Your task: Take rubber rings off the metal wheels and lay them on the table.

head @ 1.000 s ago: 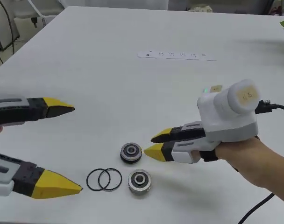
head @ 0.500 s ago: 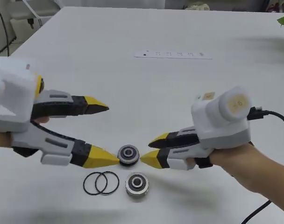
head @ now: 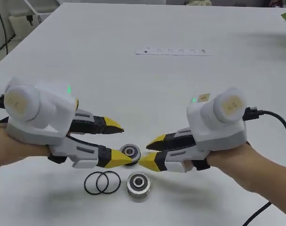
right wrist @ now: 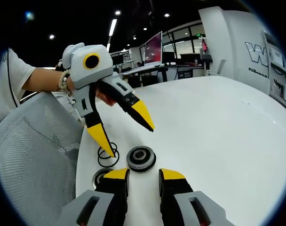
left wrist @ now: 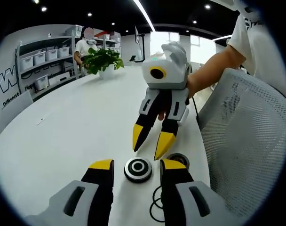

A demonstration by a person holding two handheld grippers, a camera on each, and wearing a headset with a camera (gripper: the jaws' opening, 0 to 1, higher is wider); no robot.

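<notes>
**Ana:** Where are the tongs?

**Ben:** Both are low over the white table [head: 133, 84], near its front edge. Their tips point at each other. The left gripper [head: 126, 144] has its jaws wide, one on each side of a wheel [head: 130, 151].

**Ana:** Is it holding the wheel?

**Ben:** No. In the left gripper view a bit of table shows on each side of the wheel [left wrist: 138, 169], between it and the jaws of the left gripper [left wrist: 137, 165].

**Ana:** And the other one?

**Ben:** The right gripper [head: 144, 153] has its jaws narrow, with nothing in them. Its tips are just beside the same wheel. Its lower tip is very close to the left one's lower tip. I cannot tell if they touch.

**Ana:** Where are the rubber rings?

**Ben:** Two thin black rubber rings [head: 103, 173] lie flat on the table, one partly over the other. They are closer to the front edge than the wheel. A second wheel [head: 138, 183] lies just beside them. Its rim looks shiny grey. The rim of the wheel between the tongs looks dark.

**Ana:** Does anything hold stuff inside?

**Ben:** In the left gripper view a white pot [left wrist: 107, 73] stands at the far end of the table with a green plant [left wrist: 101, 59] in it. Behind it, boxes [left wrist: 37, 57] sit on shelves [left wrist: 21, 70]. They are too small to see what is in them.

**Ana:** Anything else?

**Ben:** A flat white power strip [head: 173, 51] lies toward the far edge. A grey mesh chair [left wrist: 242, 141] stands at the front edge.
</notes>
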